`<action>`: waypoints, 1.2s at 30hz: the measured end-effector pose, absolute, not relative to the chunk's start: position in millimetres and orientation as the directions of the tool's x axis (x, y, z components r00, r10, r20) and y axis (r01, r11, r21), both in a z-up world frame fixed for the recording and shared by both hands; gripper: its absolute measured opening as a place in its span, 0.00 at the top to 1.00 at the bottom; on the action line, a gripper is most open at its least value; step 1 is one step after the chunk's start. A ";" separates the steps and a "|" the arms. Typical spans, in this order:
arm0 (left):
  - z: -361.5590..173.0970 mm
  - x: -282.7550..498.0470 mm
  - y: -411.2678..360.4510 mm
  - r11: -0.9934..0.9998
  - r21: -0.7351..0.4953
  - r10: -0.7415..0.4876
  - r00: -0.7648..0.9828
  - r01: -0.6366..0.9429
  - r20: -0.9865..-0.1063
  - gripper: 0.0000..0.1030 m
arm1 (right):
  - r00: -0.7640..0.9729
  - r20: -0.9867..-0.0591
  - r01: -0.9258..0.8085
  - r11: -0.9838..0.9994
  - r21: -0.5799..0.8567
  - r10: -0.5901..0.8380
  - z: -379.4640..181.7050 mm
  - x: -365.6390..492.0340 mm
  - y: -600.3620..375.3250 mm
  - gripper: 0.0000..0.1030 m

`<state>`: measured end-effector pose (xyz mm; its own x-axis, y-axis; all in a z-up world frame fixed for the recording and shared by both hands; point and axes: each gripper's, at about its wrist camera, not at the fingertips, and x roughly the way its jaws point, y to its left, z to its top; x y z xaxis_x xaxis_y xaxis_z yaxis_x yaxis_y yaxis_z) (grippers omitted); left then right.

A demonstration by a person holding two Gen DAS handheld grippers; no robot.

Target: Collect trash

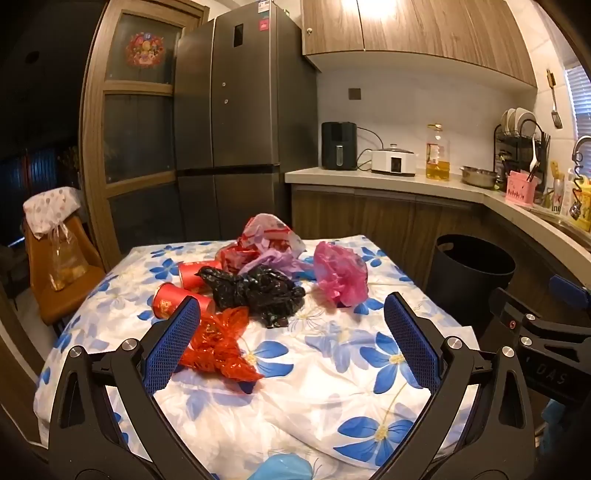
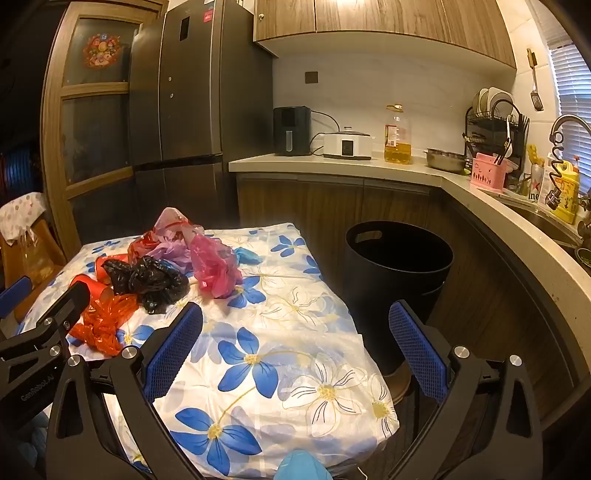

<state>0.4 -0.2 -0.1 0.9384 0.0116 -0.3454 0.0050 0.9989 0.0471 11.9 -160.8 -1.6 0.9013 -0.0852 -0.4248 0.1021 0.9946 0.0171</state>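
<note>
left gripper (image 1: 291, 334) wide open, holding nothing | right gripper (image 2: 295, 338) same, empty | trash pile (image 1: 258, 273) heaped mid-table, 2 red cups (image 1: 177, 299) beside it | black bin (image 2: 399, 266) just off the table edge, handy for dumping

I saw a tall dark fridge (image 1: 227, 107) at the back, next to a wood-framed glass door (image 1: 136, 107) with a red sticker (image 1: 145, 49). On the kitchen surface (image 2: 332, 168) stood a black air fryer (image 2: 291, 131), a white cooker (image 2: 347, 146), an oil bottle (image 2: 398, 134), a steel bowl (image 2: 445, 159), a dish rack (image 2: 495, 122) and a pink holder (image 2: 487, 172). Wood cabinets (image 1: 424, 29) hung above. A spatula (image 2: 535, 81) hung on the wall. An orange chair (image 1: 62, 273) stood far left.
</note>
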 end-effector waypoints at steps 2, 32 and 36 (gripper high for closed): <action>0.5 2.4 -7.4 0.998 0.065 0.017 0.937 0.006 -0.350 0.05 | 0.902 -0.424 0.102 0.995 0.017 -0.085 -1.4 11.4 -161.0 0.05; -0.1 -1.5 4.4 0.999 -0.005 -0.034 0.937 0.034 -0.347 0.05 | 0.904 -0.417 0.109 0.994 0.021 -0.090 5.1 8.0 -162.4 0.05; -0.3 -1.5 4.3 0.999 -0.003 -0.033 0.937 0.034 -0.347 0.05 | 0.906 -0.413 0.111 0.993 0.025 -0.091 5.2 6.1 -163.4 0.05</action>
